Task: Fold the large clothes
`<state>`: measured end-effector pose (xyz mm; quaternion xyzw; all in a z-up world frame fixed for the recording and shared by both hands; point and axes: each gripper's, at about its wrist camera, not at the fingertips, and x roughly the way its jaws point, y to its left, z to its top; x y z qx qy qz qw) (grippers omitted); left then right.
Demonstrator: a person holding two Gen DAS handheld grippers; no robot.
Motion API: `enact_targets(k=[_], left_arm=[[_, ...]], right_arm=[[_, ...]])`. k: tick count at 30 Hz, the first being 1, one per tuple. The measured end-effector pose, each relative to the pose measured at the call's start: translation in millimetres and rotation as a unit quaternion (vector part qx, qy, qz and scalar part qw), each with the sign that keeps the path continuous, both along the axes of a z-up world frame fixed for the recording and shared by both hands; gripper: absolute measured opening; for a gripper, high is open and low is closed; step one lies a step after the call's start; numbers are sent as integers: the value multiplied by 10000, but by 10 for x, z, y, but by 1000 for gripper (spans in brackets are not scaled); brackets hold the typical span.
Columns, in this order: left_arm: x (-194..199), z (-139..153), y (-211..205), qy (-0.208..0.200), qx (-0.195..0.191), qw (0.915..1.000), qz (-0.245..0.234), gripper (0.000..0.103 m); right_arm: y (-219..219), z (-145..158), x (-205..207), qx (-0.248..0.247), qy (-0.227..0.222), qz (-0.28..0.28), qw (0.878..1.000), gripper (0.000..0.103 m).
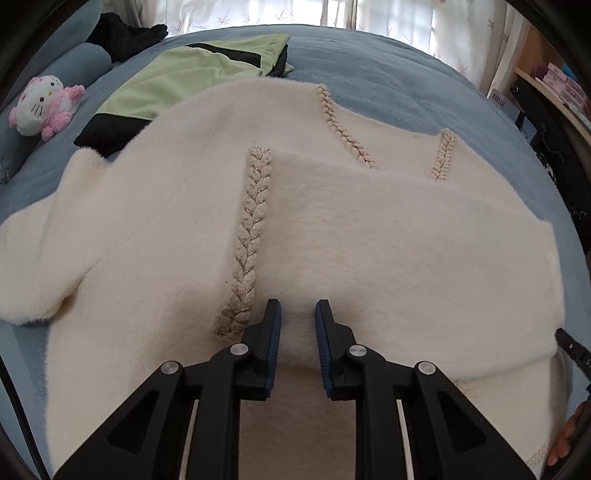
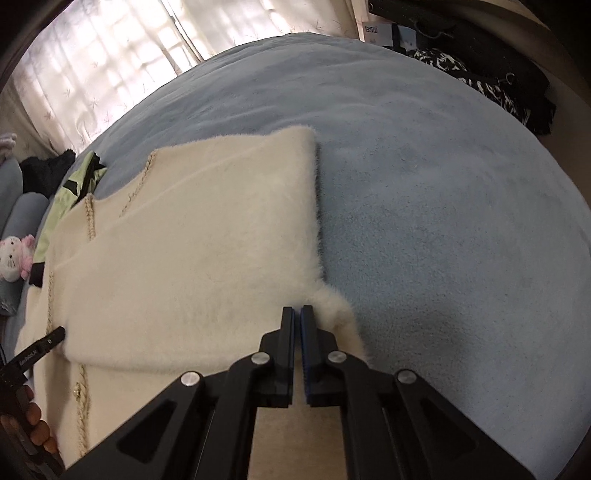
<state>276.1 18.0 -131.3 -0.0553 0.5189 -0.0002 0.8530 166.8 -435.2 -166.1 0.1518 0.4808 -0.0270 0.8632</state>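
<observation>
A cream fuzzy cardigan (image 1: 369, 240) with braided trim (image 1: 251, 229) lies on the blue bed, one side panel folded over its middle. My left gripper (image 1: 297, 314) points down at that folded panel's near edge. Its jaws stand narrowly apart with the thick fabric filling the gap between the pads. In the right wrist view the same cardigan (image 2: 203, 240) fills the left half. My right gripper (image 2: 297, 308) is shut at the garment's near right corner, where a fuzzy tuft bulges beside its fingers. One finger of the left gripper (image 2: 55, 334) shows at that view's left edge.
A green and black garment (image 1: 184, 74) lies behind the cardigan, a pink and white plush toy (image 1: 40, 105) and a black garment (image 1: 125, 35) at the far left. Bare blue blanket (image 2: 443, 203) spreads to the right. Dark patterned clothes (image 2: 480, 85) and shelves (image 1: 554, 85) border the bed.
</observation>
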Motion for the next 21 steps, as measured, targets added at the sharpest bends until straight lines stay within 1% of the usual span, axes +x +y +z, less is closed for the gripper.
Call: enact_targets(k=[1, 2, 3, 4, 6, 7, 8, 9, 11, 12, 15, 17, 21], left_arm=[[8, -2, 5, 3, -38, 10000, 9, 19], [22, -4, 5, 8, -94, 10000, 20, 22], [8, 0, 0, 15, -144, 9999, 26, 28], [0, 8, -10, 27, -212, 9998, 29, 32], [-19, 43, -61, 27, -254, 9997, 30, 47], [-36, 62, -93, 20, -237, 9997, 16, 52], [-55, 86, -135, 0, -191, 9998, 0, 59], [-62, 101, -167, -24, -148, 9999, -10, 62], [-120, 145, -232, -68, -75, 9999, -71, 62], [-159, 169, -254, -68, -66, 9999, -105, 62], [-270, 253, -297, -71, -17, 9999, -157, 62], [-376, 330, -305, -128, 81, 9998, -160, 62], [-646, 495, -287, -256, 193, 9993, -204, 62]], right_arm=[[-2, -2, -6, 10, -11, -10, 10000, 3], [14, 2, -16, -6, -17, -23, 10000, 3], [33, 6, -20, -30, -19, -39, 10000, 3], [55, 13, -20, -82, -4, -51, 10000, 4], [106, 30, -18, -184, 33, -61, 9998, 5], [124, 41, -16, -219, 56, -60, 9997, 7], [139, 48, -16, -219, 80, -56, 9997, 11], [152, 63, -16, -190, 111, -45, 9997, 13], [160, 95, -40, -88, 182, -43, 9998, 22], [170, 116, -68, -22, 235, -46, 9997, 24], [227, 149, -201, 317, 343, 69, 9989, 24], [283, 162, -320, 478, 402, 162, 9979, 24], [432, 218, -636, 422, 394, 204, 9981, 24]])
